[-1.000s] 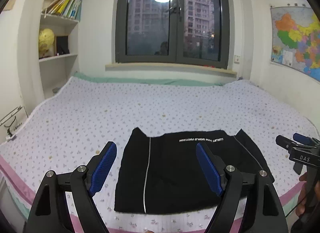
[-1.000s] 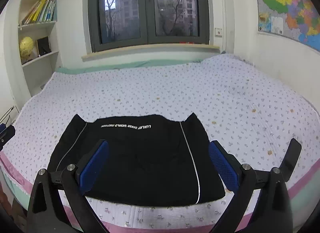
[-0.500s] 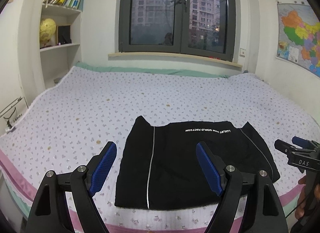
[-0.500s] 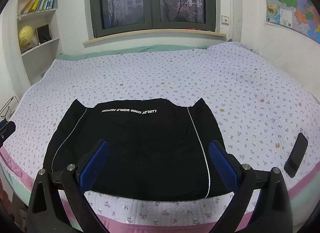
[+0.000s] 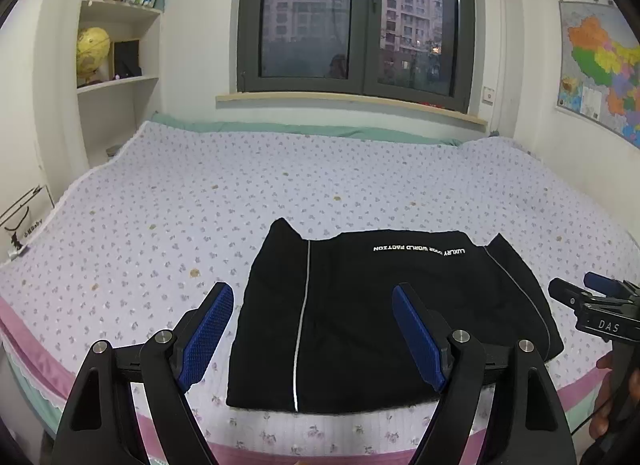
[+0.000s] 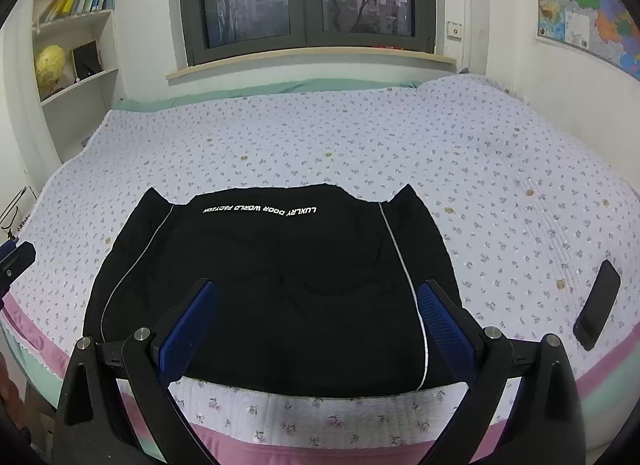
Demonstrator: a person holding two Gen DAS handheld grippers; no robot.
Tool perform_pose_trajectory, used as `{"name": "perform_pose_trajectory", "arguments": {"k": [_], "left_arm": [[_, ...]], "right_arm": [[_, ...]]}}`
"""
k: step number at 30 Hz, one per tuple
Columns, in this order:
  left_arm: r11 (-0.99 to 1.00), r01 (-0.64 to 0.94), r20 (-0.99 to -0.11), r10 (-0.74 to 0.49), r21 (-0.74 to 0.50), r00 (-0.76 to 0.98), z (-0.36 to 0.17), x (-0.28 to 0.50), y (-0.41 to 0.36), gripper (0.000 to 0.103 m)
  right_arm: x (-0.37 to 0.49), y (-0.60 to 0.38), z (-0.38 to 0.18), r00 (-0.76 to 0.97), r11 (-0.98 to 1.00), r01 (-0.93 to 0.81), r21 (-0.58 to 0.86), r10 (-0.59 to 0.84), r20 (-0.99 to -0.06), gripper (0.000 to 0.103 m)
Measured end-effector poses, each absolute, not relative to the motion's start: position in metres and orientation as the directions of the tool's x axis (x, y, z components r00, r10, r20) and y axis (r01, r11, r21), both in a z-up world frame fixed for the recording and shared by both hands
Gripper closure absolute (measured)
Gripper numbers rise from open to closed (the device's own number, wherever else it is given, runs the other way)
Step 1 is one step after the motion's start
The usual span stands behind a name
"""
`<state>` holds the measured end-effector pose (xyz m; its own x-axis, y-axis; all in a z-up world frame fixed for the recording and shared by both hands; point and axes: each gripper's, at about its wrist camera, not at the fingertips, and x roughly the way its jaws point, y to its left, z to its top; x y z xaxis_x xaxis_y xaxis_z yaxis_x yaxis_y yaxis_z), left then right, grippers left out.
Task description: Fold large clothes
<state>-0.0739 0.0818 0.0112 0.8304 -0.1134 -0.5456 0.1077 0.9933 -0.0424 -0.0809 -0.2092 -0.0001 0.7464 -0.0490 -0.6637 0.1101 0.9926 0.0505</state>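
Black jacket [image 5: 384, 321] lies folded flat at the near edge of the bed [image 5: 200, 205]; the left gripper [image 5: 312, 329] is wide and holds nothing. From the right view, the right gripper [image 6: 316, 321] is wide above the jacket, a phone [image 6: 597, 305] nearby.

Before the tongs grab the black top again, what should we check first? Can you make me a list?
1. Left tongs open and holding nothing: ok.
2. Right tongs open and holding nothing: ok.
3. Black folded garment with white lettering lies flat on the flowery quilted bedspread: ok.
4. Garment fully on the bed, near the front edge: ok.
5. Black phone lies apart from the garment: ok.
6. Fold layers underneath are even: cannot tell.
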Motion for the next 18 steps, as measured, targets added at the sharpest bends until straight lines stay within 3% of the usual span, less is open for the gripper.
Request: {"name": "perform_pose_trajectory", "arguments": {"k": [18], "left_arm": [[0.994, 0.103, -0.566, -0.104, -0.034, 0.818, 0.0056, -0.0725, 0.0755, 0.021]], "right_arm": [[-0.0771, -0.2113, -0.0089, 0.729, 0.992, 0.107, 0.067, -0.033, -0.684, 0.002]]}}
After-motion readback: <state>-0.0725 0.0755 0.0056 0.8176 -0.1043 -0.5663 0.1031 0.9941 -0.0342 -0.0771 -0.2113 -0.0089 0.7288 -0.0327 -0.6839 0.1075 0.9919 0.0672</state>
